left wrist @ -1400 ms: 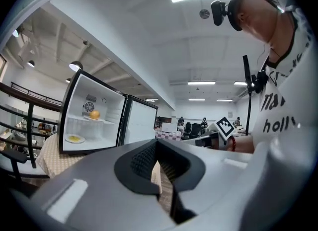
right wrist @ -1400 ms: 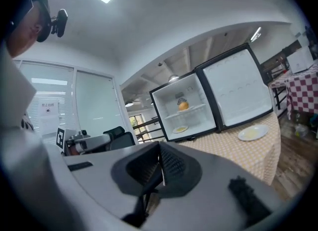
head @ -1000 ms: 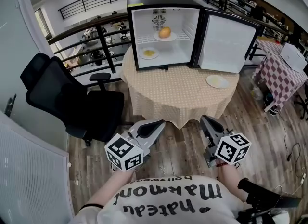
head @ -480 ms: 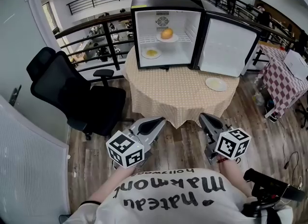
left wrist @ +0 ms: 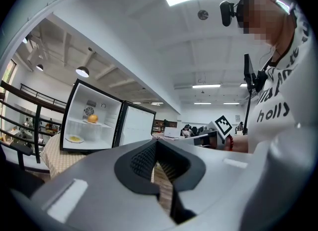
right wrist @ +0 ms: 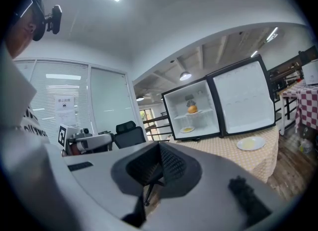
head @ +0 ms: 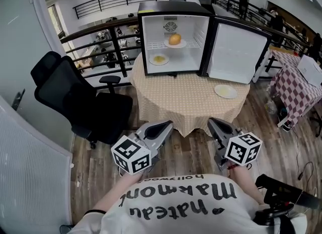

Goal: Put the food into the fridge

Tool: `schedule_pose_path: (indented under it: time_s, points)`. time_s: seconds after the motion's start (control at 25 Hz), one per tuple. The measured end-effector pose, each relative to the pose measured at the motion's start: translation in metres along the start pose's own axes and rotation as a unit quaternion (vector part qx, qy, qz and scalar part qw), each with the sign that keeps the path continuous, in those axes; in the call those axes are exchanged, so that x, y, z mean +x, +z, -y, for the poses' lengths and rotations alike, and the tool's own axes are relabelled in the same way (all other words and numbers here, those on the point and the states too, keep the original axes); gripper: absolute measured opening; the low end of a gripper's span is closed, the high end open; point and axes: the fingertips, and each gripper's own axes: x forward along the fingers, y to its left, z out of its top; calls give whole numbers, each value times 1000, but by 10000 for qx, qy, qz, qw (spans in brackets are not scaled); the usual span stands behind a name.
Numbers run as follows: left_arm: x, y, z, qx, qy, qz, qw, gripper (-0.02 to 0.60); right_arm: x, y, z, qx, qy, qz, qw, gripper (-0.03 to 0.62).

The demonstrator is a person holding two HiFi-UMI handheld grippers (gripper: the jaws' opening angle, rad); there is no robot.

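Observation:
A small black fridge (head: pixel 173 6) stands open on a round table (head: pixel 186 99), its door (head: pixel 236 49) swung to the right. Inside, an orange bun on a plate (head: pixel 174 40) sits on the shelf, and a plate with yellow food (head: pixel 159 59) lies on the fridge floor. Another plate (head: pixel 226 91) rests on the table in front of the door. My left gripper (head: pixel 165 125) and right gripper (head: pixel 213 122) hang low before the table, well short of it. Both are shut and hold nothing. The right gripper view shows the bun (right wrist: pixel 192 109) and the table plate (right wrist: pixel 251 143) far ahead.
A black office chair (head: pixel 75 102) stands left of the table. A railing (head: pixel 105 31) runs behind the fridge. A checked-cloth table (head: pixel 297 84) is at the right. Wooden floor (head: pixel 186 147) lies between me and the round table.
The head view has shifted a little, so fridge and table sit slightly lower and to the right. Both grippers stay shut and have hardly moved.

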Motion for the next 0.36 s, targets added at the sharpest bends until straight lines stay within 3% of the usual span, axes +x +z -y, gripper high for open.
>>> schedule_pose_path:
  time_s: [0.36]
  points:
    - [-2,-10,1,-67,28,-46,10000,5,-4,-6,1,64,-13,-18,10000,15]
